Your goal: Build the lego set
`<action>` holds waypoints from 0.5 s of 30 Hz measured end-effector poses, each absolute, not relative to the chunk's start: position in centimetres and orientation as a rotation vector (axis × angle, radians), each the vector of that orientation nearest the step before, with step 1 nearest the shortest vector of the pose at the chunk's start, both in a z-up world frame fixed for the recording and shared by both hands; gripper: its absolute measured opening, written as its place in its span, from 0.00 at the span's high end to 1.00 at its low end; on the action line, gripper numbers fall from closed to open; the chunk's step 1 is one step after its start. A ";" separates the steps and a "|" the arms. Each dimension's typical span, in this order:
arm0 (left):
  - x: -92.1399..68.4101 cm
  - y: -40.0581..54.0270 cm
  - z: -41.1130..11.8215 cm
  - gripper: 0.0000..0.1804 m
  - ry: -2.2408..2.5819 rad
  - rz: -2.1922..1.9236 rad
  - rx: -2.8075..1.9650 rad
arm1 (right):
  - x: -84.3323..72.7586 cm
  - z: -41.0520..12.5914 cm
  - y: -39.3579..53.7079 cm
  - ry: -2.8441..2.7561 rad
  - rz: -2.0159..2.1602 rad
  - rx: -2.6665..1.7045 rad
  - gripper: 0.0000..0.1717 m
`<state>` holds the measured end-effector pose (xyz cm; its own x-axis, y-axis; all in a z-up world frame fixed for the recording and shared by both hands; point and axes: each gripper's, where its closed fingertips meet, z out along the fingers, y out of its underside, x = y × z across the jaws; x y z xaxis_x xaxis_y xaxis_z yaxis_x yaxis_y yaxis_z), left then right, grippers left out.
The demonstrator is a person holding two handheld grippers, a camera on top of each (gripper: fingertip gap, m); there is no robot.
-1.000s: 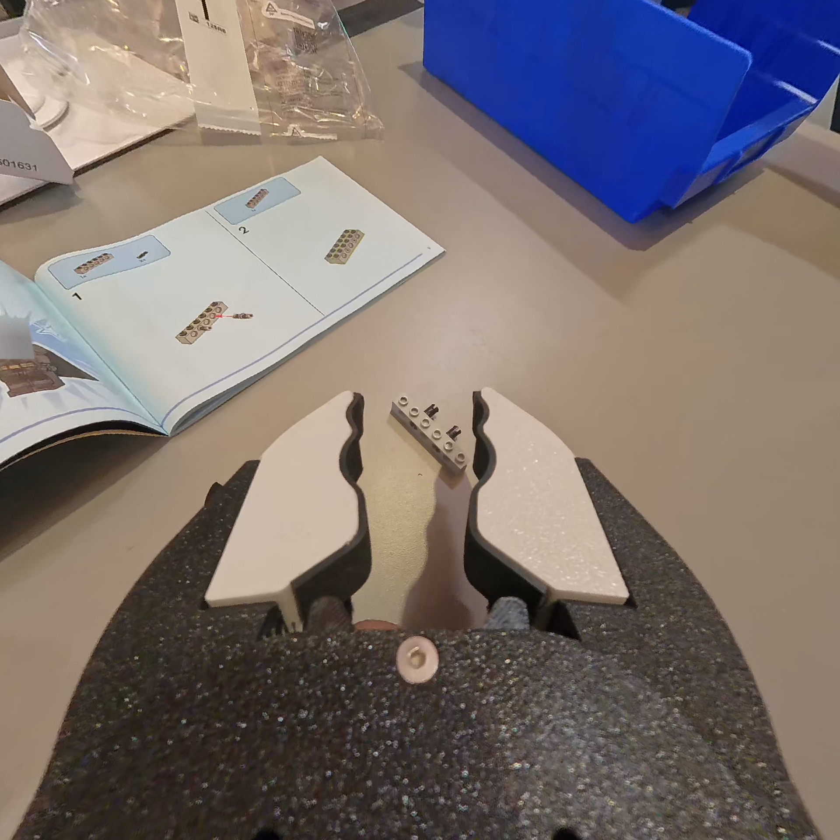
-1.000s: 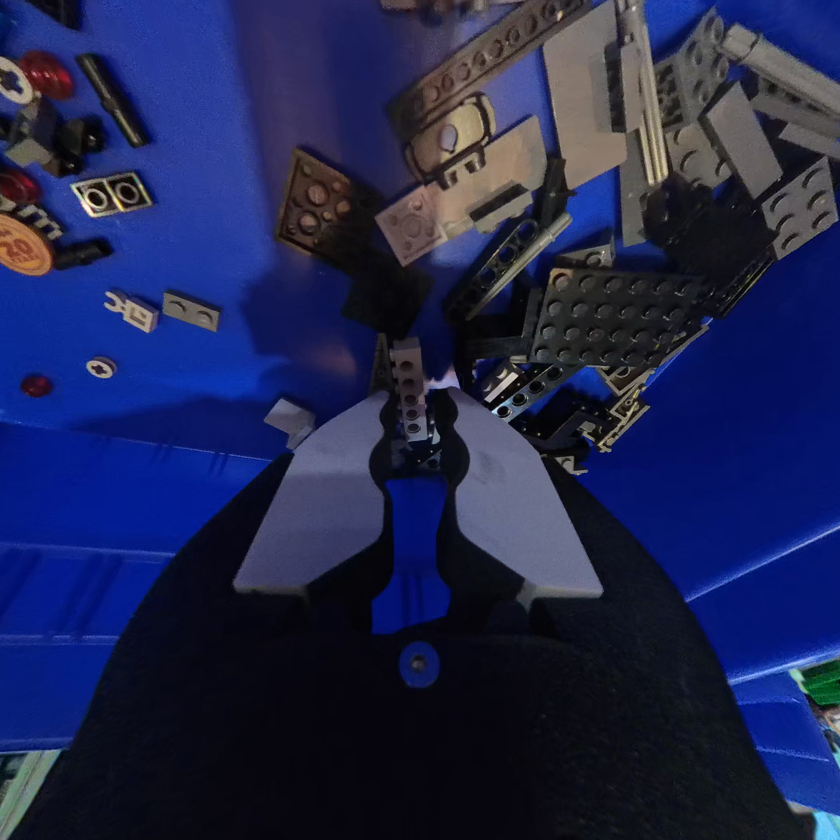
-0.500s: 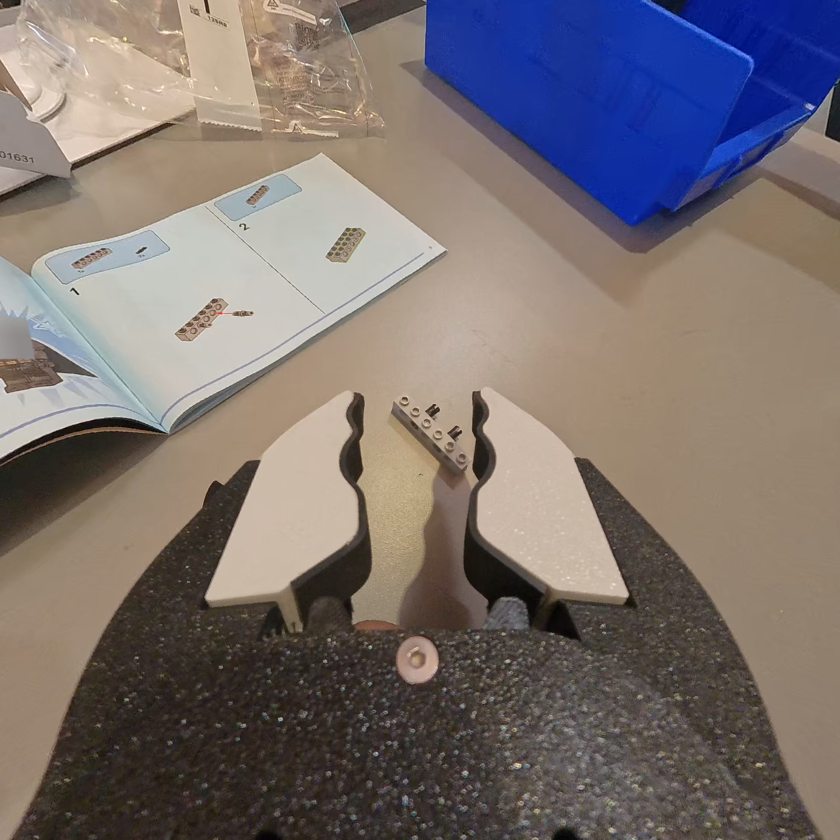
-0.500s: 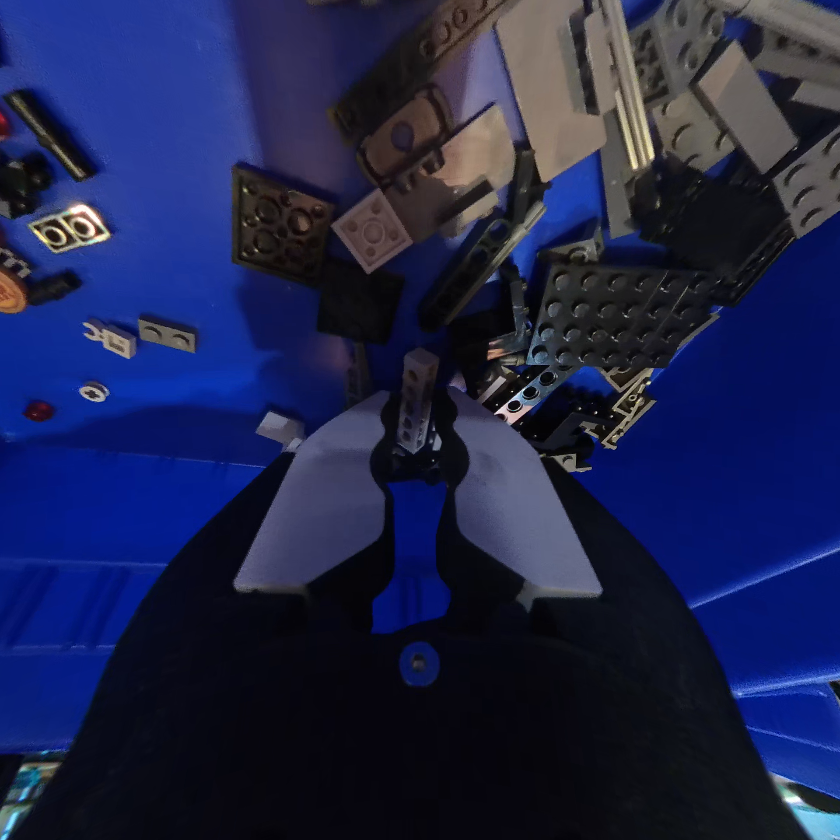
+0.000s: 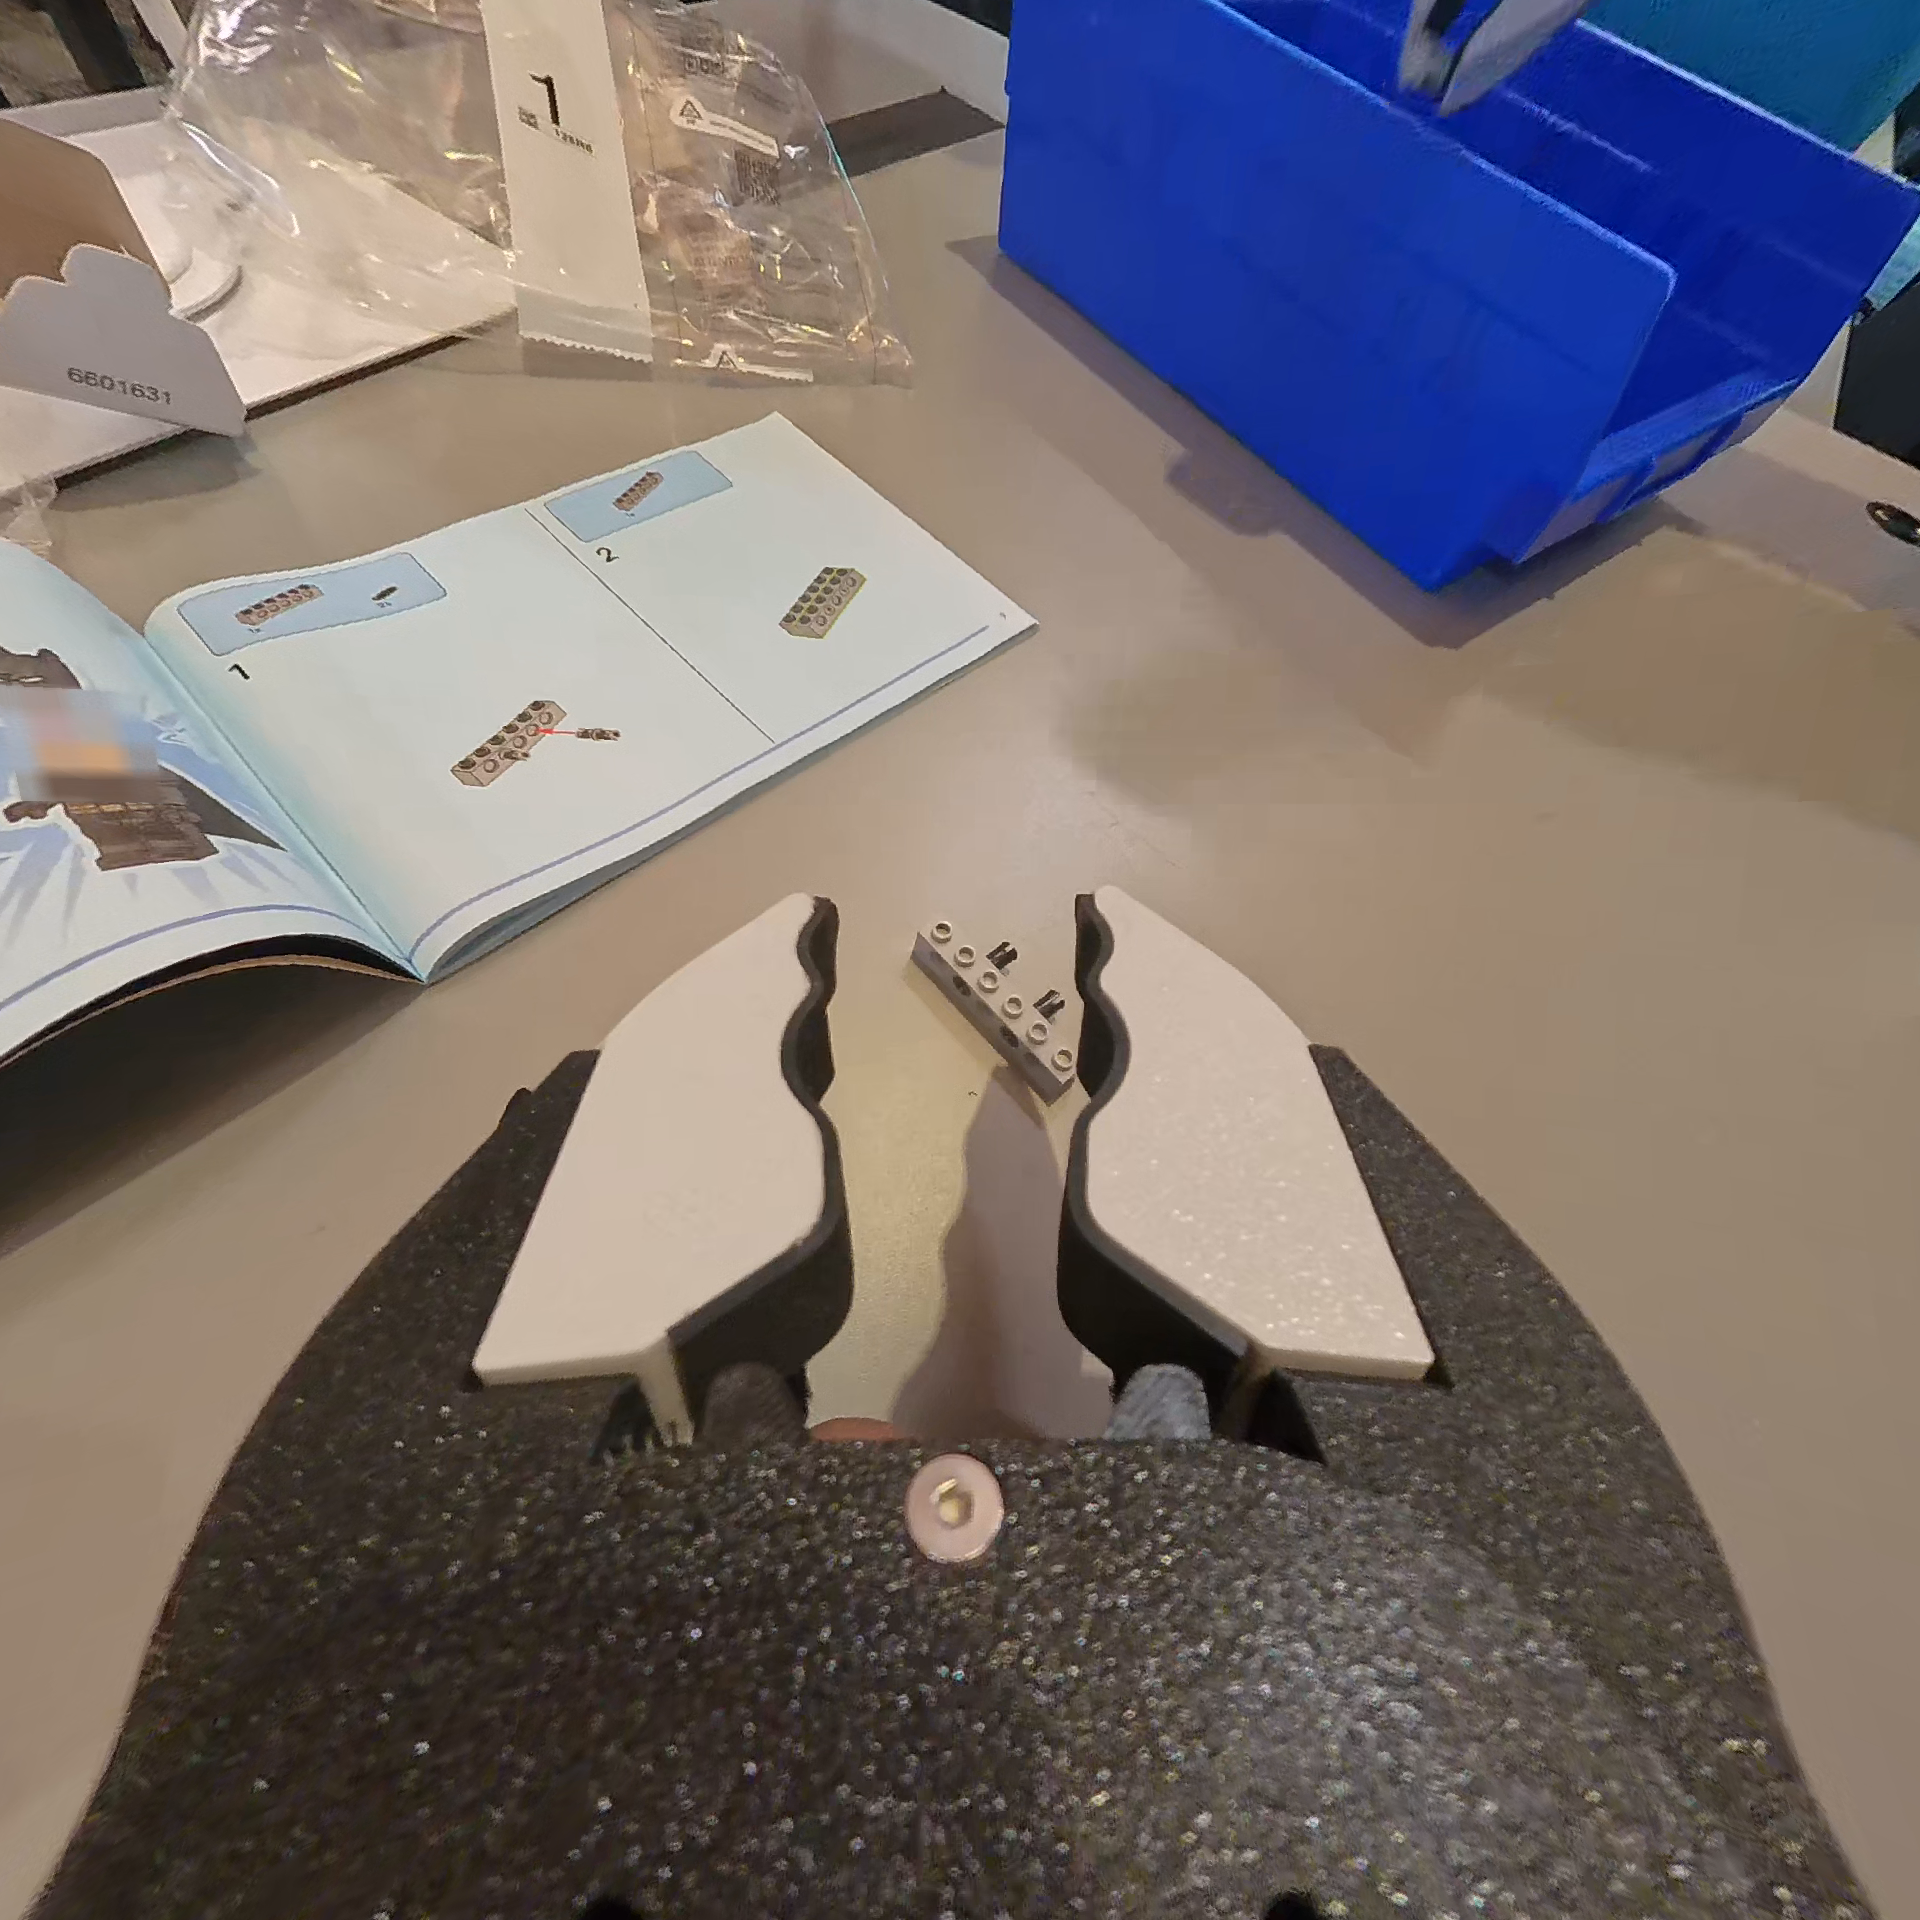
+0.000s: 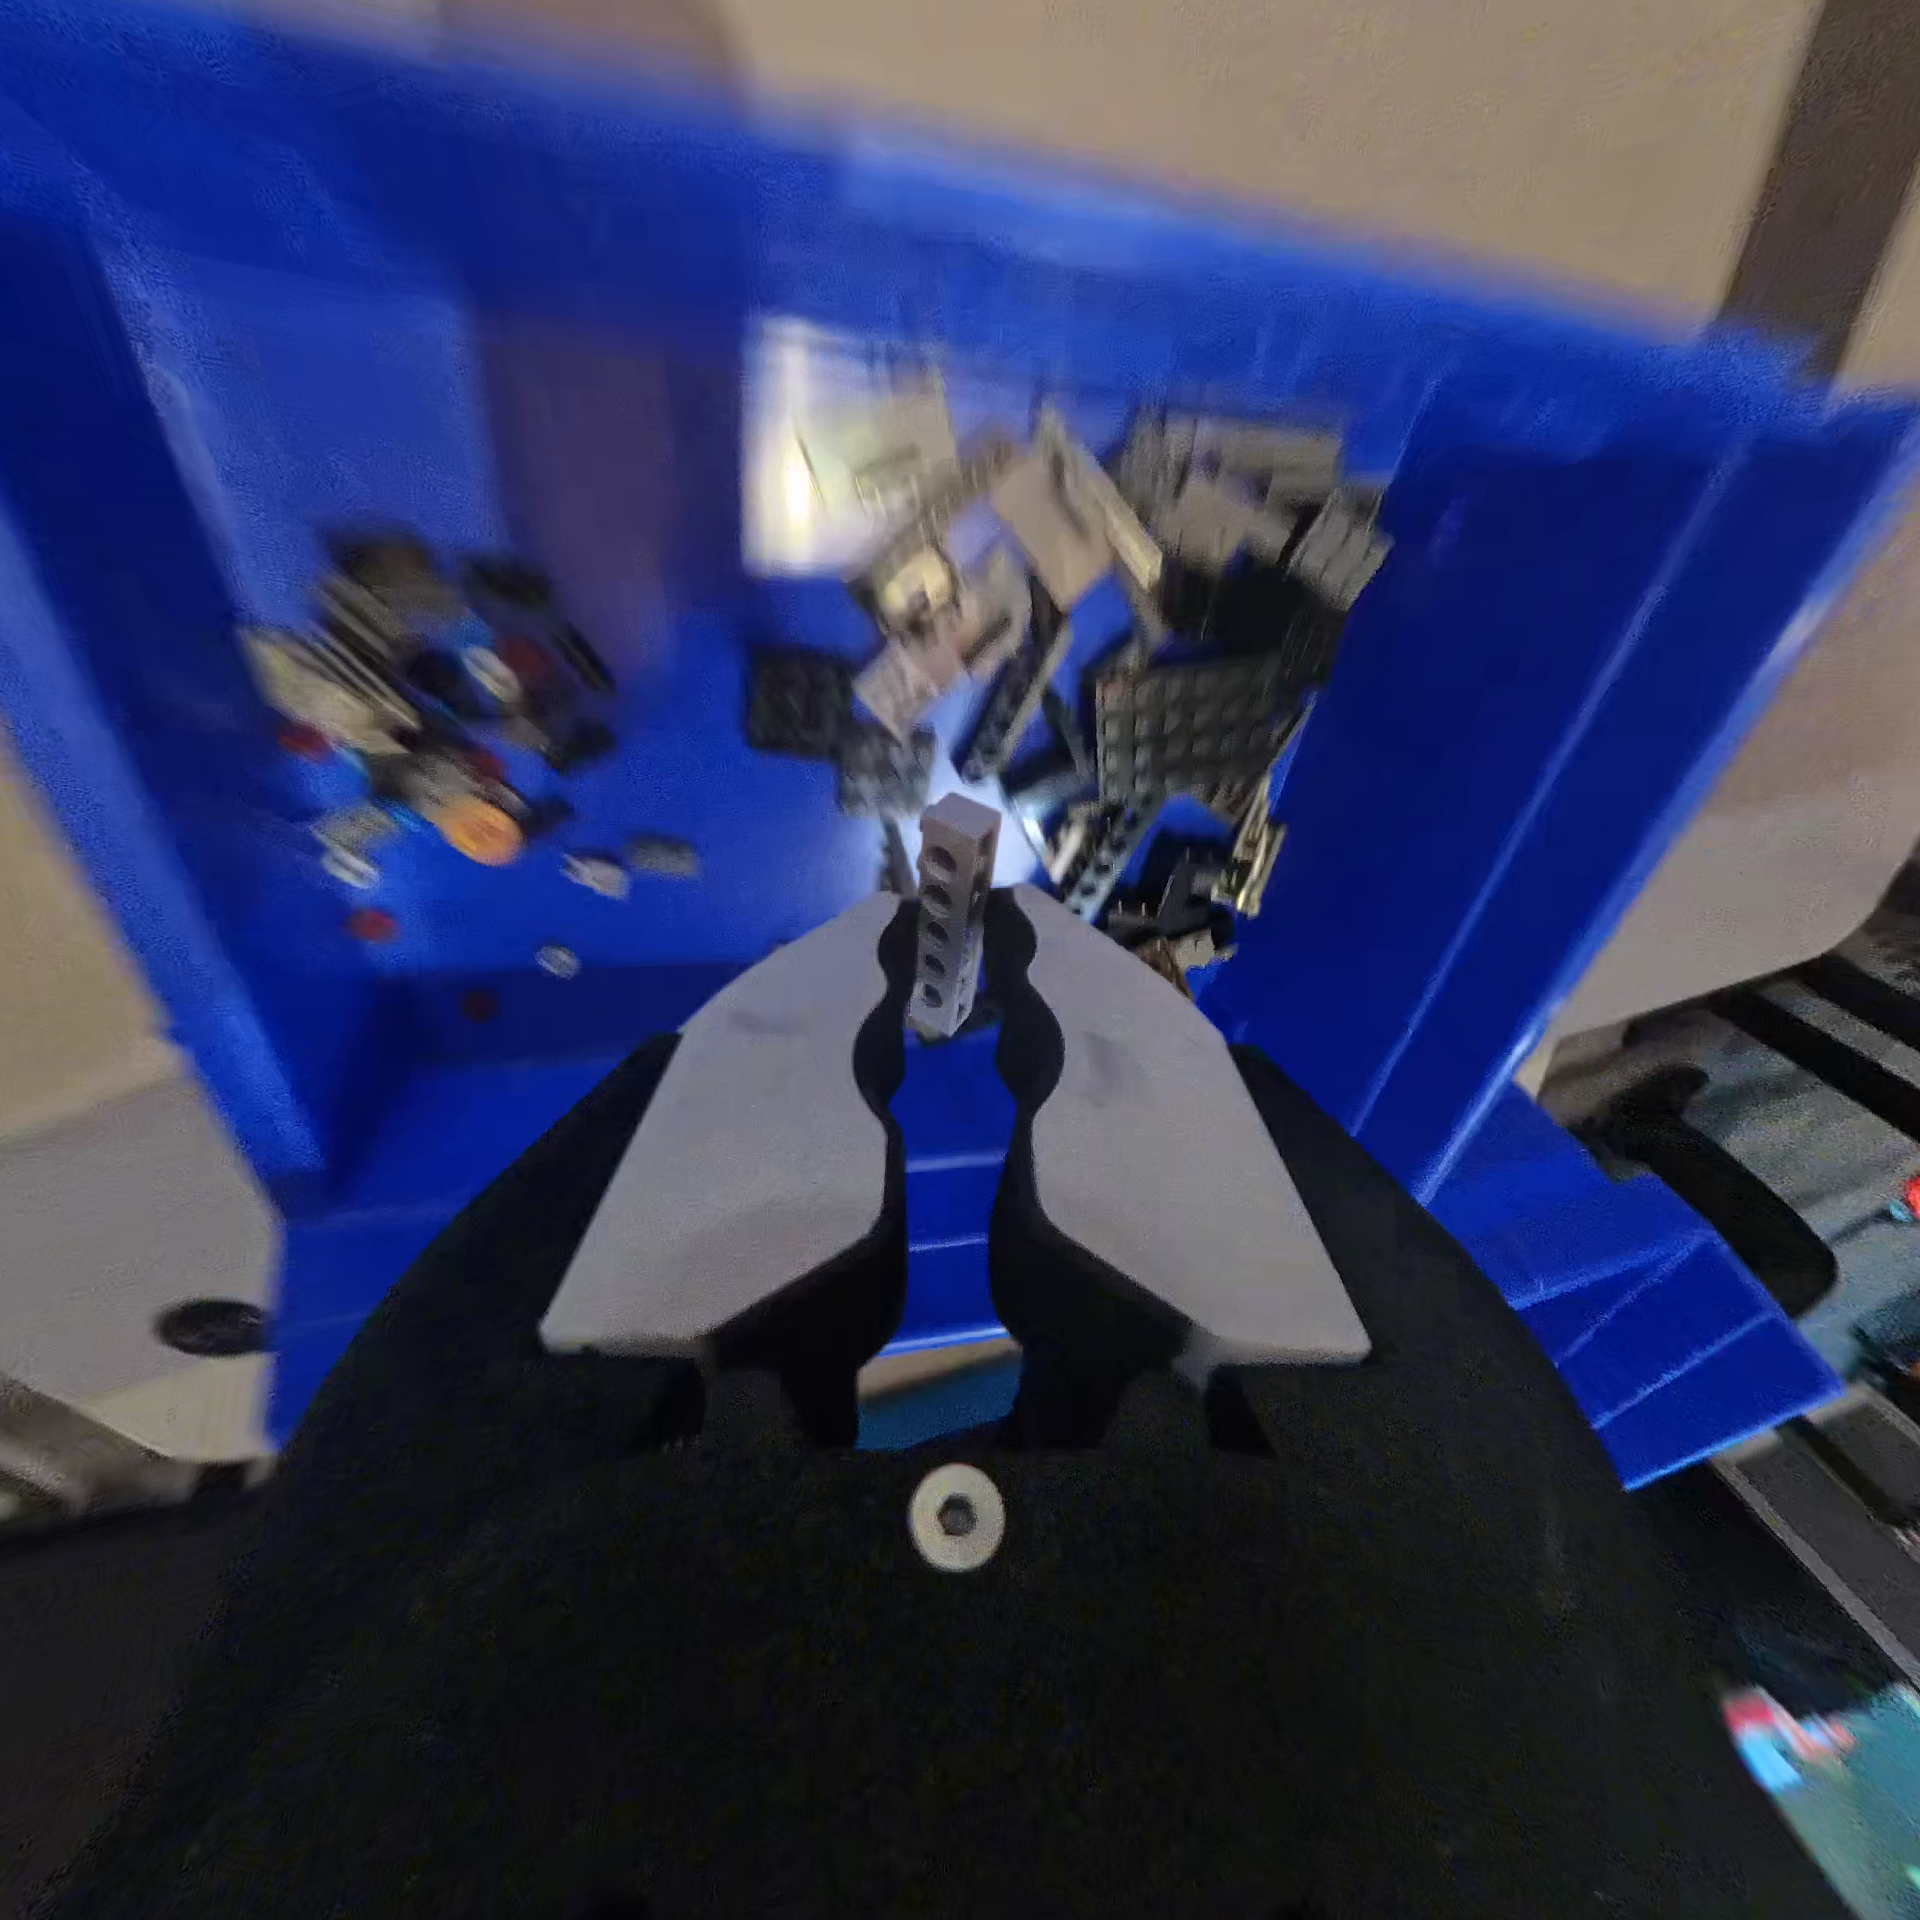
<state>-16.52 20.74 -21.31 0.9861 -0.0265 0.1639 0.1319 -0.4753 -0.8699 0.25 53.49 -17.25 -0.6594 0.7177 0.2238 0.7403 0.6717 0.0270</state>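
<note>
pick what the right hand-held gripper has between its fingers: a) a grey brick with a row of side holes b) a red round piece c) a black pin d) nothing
a: in the right wrist view the right hand-held gripper is shut on a grey brick with holes, standing lengthwise between its fingers above the blue bin.

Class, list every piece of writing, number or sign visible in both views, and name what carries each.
I will not copy wording; here is where it stands.
Instruction booklet: step numbers, legible.
White strip on the clear bag: one large character, small print.
Clear bag: tiny print, triangle signs, unreadable.
White cardboard flap: a number, legible.
Orange disc in the blue bin: blurred.
</note>
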 end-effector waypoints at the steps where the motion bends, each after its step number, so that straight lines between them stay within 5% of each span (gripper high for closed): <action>1: -16.5 20.7 -21.3 0.75 -0.071 -0.180 -2.060 | -0.5 -15.8 51.3 -2.669 -0.092 -1.181 0.92; 7: -16.7 20.5 -21.4 0.75 -0.098 -0.142 -2.065 | -4.6 -11.5 35.7 -2.626 0.166 -0.999 0.92; 15: -18.5 20.1 -21.0 0.77 -0.240 -0.136 -2.019 | -6.4 -23.1 23.5 -2.832 0.035 -0.795 0.92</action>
<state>-18.45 20.09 -21.01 0.9735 0.1096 0.2009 0.2287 -0.4301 -0.8733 -6.43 23.47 -23.14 -0.8355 0.5175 0.1847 0.5128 0.8551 -0.0765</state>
